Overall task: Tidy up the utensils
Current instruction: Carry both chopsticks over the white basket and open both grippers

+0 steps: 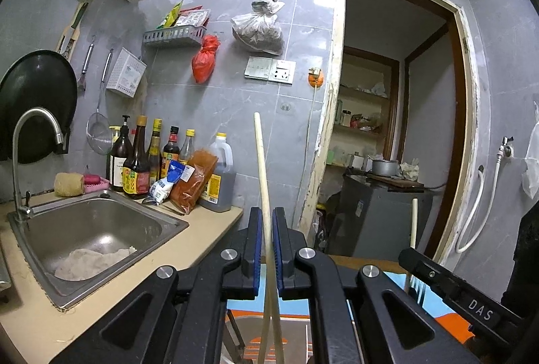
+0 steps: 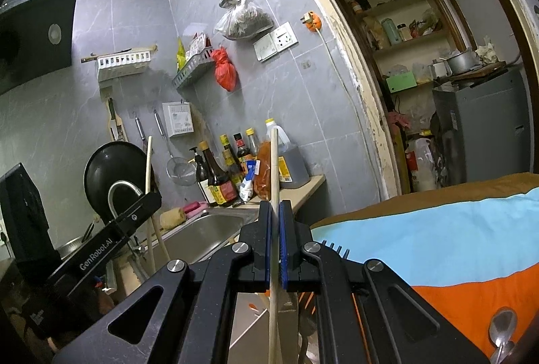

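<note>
Nearest in the left wrist view, the left gripper [image 1: 266, 229] is pinching a pair of pale wooden chopsticks [image 1: 261, 162] between its blue pads, jaws narrowed almost together. The two sticks are standing nearly upright, long axis vertical, overlapping as one above the pads and splitting into two below them.

In the right wrist view, the right gripper [image 2: 275, 222] is likewise clamping narrowly on its own chopsticks [image 2: 274, 168], also upright, with the tips pointing at the ceiling; below the pads they are reading as a single stick, so their count is unclear.

Each view is catching the other gripper at its edge, holding its sticks upright.

Only the right view is showing a metal spoon [image 2: 502, 330] lying on the orange and blue cloth [image 2: 454, 229] at lower right, and fork tines [image 2: 335, 247] peeking just behind the right finger. Only the left view is showing a crumpled rag [image 1: 94, 263] lying inside the steel sink [image 1: 161, 222].

Farther back, sauce bottles [image 1: 136, 168] are crowding the counter behind the sink, roughly six plus one large oil jug [image 1: 220, 175]. On the grey tiled wall, two plastic bags are hanging, one red [image 1: 203, 59], one clear [image 1: 259, 27].
</note>
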The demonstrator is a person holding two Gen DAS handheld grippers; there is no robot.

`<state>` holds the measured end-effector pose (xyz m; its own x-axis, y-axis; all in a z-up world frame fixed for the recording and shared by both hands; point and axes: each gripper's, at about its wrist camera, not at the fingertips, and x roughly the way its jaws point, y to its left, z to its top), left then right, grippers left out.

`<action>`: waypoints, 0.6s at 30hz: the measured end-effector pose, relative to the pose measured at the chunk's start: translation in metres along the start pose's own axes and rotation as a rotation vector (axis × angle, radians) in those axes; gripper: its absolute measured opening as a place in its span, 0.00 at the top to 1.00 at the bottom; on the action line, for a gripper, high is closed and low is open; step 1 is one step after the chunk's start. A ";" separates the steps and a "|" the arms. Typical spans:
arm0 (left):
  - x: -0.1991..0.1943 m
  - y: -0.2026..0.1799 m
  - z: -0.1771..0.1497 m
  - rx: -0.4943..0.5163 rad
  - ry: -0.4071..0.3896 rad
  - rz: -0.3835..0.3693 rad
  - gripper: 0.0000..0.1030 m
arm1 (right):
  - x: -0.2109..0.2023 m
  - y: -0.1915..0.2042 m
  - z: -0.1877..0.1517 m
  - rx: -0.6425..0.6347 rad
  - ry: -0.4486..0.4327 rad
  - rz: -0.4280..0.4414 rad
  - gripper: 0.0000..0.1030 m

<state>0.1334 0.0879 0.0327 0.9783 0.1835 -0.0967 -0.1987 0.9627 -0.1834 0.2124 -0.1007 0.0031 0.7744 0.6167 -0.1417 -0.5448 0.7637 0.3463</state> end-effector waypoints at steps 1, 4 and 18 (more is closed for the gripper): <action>0.000 0.000 0.000 0.004 0.001 0.001 0.94 | 0.000 0.000 -0.001 0.000 0.005 0.001 0.96; -0.004 -0.001 0.000 0.021 0.000 0.002 0.93 | -0.001 0.000 -0.001 -0.003 0.010 0.004 0.96; -0.010 0.007 0.007 -0.045 0.057 0.004 0.61 | -0.011 0.005 0.003 -0.007 0.030 0.016 0.94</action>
<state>0.1231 0.0940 0.0394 0.9727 0.1747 -0.1527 -0.2065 0.9519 -0.2262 0.2022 -0.1048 0.0093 0.7556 0.6343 -0.1635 -0.5594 0.7548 0.3426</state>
